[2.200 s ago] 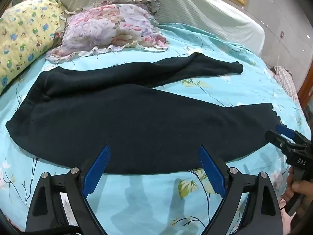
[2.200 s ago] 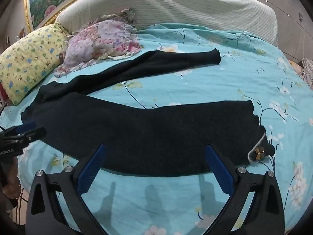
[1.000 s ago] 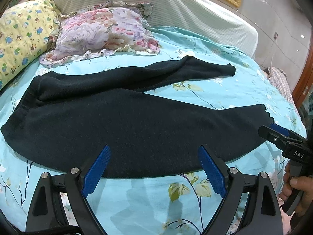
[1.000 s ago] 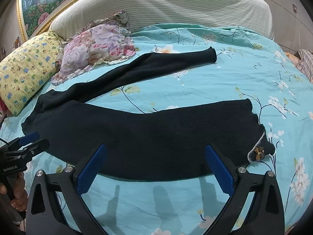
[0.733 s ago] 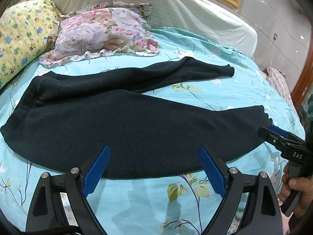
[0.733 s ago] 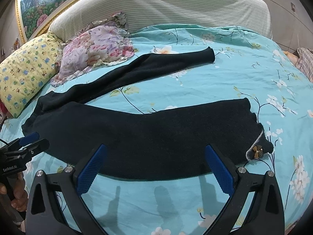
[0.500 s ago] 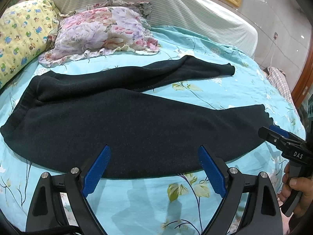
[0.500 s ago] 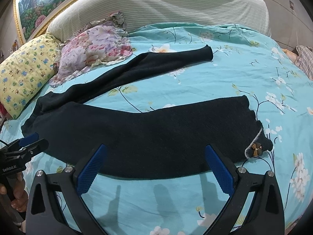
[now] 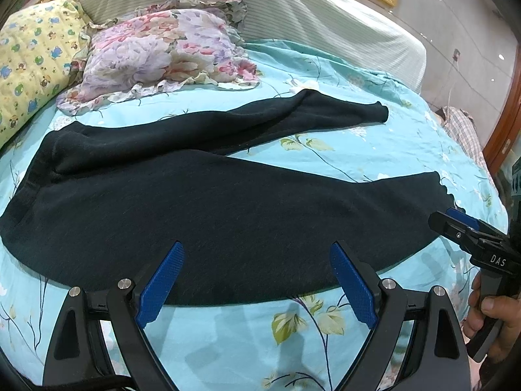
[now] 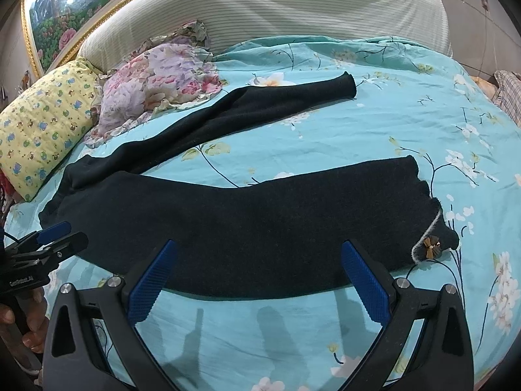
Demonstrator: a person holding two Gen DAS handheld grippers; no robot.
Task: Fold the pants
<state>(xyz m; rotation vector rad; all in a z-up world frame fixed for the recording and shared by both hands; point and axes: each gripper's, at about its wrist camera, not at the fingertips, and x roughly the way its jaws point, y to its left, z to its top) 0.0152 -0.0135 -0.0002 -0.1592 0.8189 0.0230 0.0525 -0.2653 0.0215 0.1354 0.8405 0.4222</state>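
Both grippers open wide, holding nothing: left gripper (image 9: 257, 285) & right gripper (image 10: 259, 283) hover over near edge of dark pants (image 9: 228, 208), which lie spread flat on turquoise floral bedspread (image 9: 407, 137) (legs splayed apart, waistband toward pillows (image 9: 156, 55)).

Dark pants (image 9: 228, 202) lie spread on the floral bedspread (image 9: 407, 137), left gripper (image 9: 257, 280) jaws wide above.
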